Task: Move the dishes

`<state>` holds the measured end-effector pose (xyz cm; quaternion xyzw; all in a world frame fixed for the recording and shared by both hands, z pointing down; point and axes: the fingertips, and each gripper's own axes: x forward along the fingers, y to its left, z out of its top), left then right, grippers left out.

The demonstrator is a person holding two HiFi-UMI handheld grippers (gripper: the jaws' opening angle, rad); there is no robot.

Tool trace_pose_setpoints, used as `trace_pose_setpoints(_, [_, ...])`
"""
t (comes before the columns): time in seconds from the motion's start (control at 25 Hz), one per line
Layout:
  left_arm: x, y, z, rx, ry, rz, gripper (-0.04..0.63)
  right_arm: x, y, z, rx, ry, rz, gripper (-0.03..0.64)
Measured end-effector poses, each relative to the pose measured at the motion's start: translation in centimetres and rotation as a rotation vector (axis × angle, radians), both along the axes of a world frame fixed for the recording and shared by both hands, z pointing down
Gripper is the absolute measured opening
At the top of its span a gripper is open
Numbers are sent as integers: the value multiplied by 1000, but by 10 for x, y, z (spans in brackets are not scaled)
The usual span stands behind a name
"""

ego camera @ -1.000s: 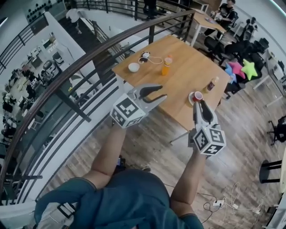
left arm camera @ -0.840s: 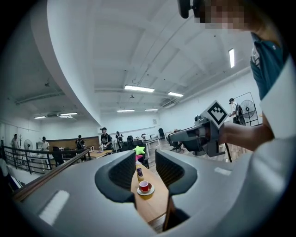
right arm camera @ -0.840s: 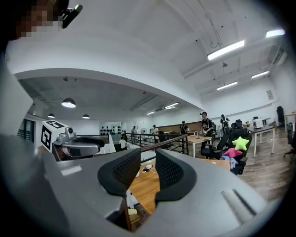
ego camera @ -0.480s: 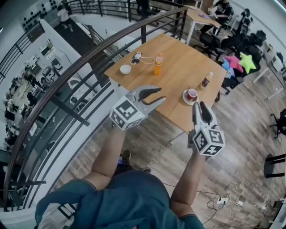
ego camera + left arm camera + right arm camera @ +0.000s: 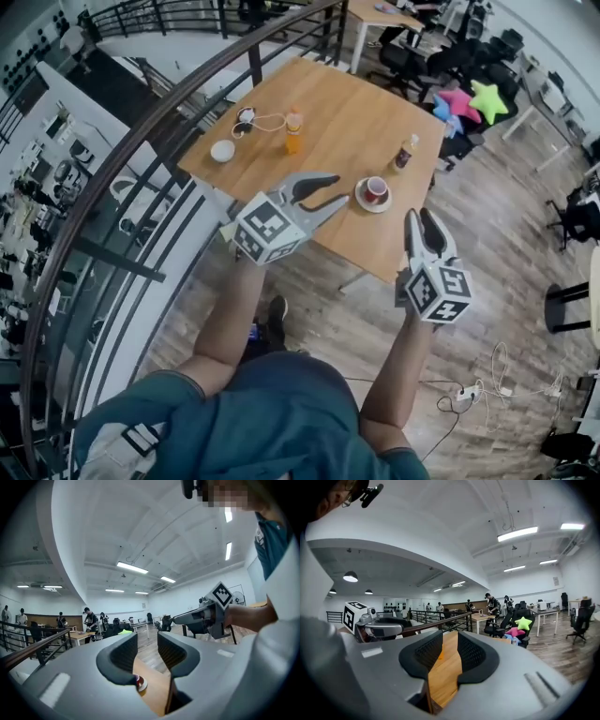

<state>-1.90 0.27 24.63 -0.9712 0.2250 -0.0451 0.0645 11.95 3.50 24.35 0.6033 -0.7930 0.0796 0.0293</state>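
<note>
**Q:** How do the fingers stand?

**A:** The left gripper [image 5: 333, 190] has its two grey jaws parted with a clear gap and nothing between them. Its own view shows only table edge and a cup beyond the gap. The right gripper [image 5: 419, 220] has its jaws parted too, by a narrower gap, and it also holds nothing.

**Q:** Where are the dishes?

**A:** A red cup [image 5: 377, 187] stands on a white round saucer [image 5: 366, 203] near the front edge of a light wooden table [image 5: 347, 108]. It is just ahead of the left gripper's tips and not touching them. A small white bowl [image 5: 222, 151] sits well apart at the table's far left corner (the railing side).

**Q:** What else is around?

**A:** An orange bottle [image 5: 294, 131] stands upright between bowl and cup. A dark bottle [image 5: 405, 155] with a pale cap stands near the table's right edge. The right gripper hangs off the table's front corner, above a wood-plank floor [image 5: 487, 220]. A dark metal railing [image 5: 122, 155] curves along the left. Pink and green star-shaped cushions [image 5: 469, 101] lie beyond the table.
</note>
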Motion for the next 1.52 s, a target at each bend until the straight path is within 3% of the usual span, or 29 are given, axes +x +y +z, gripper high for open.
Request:
trace_pose_setpoints(0.32, [20,-82,-20,29,72,105,133,15,-60,-17,23,49,110,83])
trace_pose_setpoints(0.84, [40,-176,-13,-11,123,231,133,29,-134,-15,-18,89,239,83])
trace_pose_setpoints(1.16, [37,-198,-7,-23,126,213,133,35,-159,-14,-24,92,231,83])
trace_pose_setpoints(1.52, [31,-226,0,-34,107,74,133,45,-202,-10,-20,65,102,83])
